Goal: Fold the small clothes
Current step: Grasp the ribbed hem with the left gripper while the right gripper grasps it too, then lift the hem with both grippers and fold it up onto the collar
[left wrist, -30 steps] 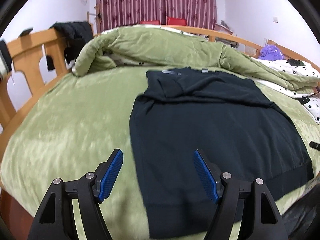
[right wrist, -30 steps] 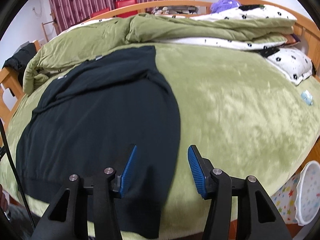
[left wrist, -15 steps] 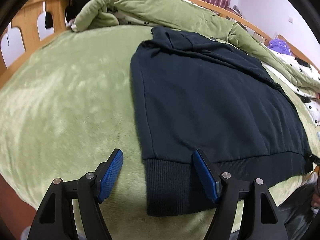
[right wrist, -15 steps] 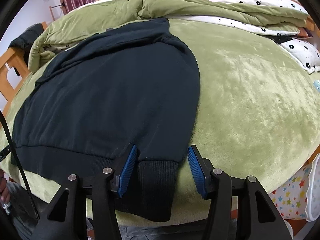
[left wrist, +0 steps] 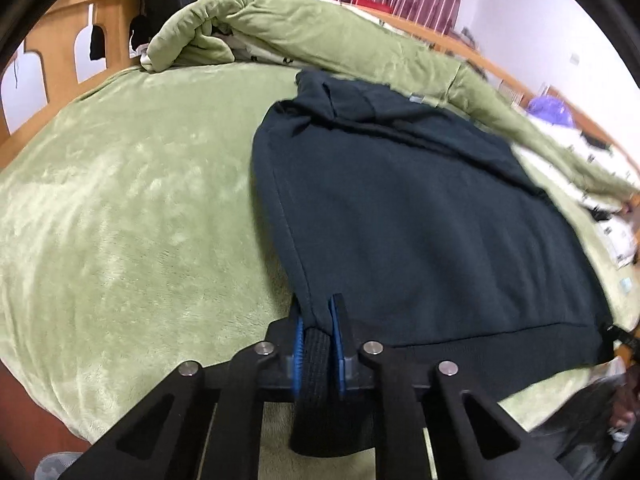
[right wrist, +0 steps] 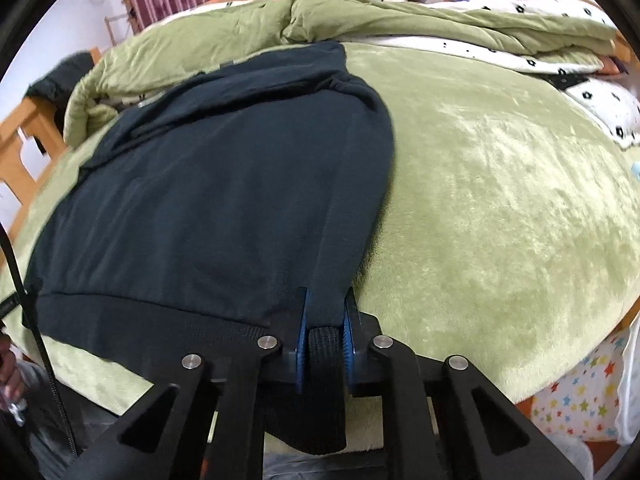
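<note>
The left gripper (left wrist: 318,338) is clamped on the ribbed hem at the near left corner of a dark navy sweatshirt (left wrist: 420,232), the bunched cuff-like band pinched between its blue pads, and the right gripper (right wrist: 325,340) is likewise closed on the ribbed hem at the near right corner of the sweatshirt (right wrist: 224,200). The garment lies spread flat on a green plush blanket (left wrist: 128,216) covering the bed, hem toward the cameras and collar end far away. Beyond it, touching the collar end, lies a rumpled green quilt (right wrist: 224,36), with a wooden bed frame (left wrist: 60,48) around.
</note>
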`<state>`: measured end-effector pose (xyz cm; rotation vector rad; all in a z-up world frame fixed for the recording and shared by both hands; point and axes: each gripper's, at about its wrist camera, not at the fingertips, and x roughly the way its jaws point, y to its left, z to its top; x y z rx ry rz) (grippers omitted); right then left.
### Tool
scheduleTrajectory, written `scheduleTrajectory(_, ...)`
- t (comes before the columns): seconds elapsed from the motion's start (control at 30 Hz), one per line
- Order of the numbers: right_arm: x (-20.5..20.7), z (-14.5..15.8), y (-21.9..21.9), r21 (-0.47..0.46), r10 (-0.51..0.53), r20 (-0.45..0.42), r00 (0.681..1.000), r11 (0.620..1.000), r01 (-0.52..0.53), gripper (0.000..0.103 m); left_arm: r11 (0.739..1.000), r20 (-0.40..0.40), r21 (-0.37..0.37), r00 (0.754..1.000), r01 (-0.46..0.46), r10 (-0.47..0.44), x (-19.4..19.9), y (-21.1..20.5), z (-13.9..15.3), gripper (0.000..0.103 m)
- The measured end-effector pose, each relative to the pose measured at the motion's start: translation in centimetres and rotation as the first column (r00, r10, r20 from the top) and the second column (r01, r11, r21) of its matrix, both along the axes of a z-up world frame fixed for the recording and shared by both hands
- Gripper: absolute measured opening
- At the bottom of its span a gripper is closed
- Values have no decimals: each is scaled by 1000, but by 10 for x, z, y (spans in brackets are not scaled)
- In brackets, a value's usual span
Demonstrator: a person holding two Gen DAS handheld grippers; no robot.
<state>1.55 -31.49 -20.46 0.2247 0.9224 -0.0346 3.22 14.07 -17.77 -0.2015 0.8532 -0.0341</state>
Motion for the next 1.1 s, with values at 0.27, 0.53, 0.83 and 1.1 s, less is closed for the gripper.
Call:
scheduleTrajectory(0.27, -31, 29, -2, 64, -4, 75, 997, 998, -1, 13, 1000, 75, -19, 997, 12, -11, -29, 7, 33, 11)
scheduleTrajectory(0.53, -78, 53, -4, 72, 15, 117, 993, 997, -24, 13, 999, 133, -16, 991, 29, -27, -74, 10, 57, 11)
scheduleTrajectory(0.83, -123, 81, -9, 79, 12, 181, 983, 997, -27, 13, 999, 216, -17, 976, 46, -41, -110, 5, 98, 11)
scheduleTrajectory(1.1, -110, 119, -13, 94, -19, 251, 968, 996, -5, 13, 1000, 243, -16, 970, 18, -14, -90, -1, 136, 11)
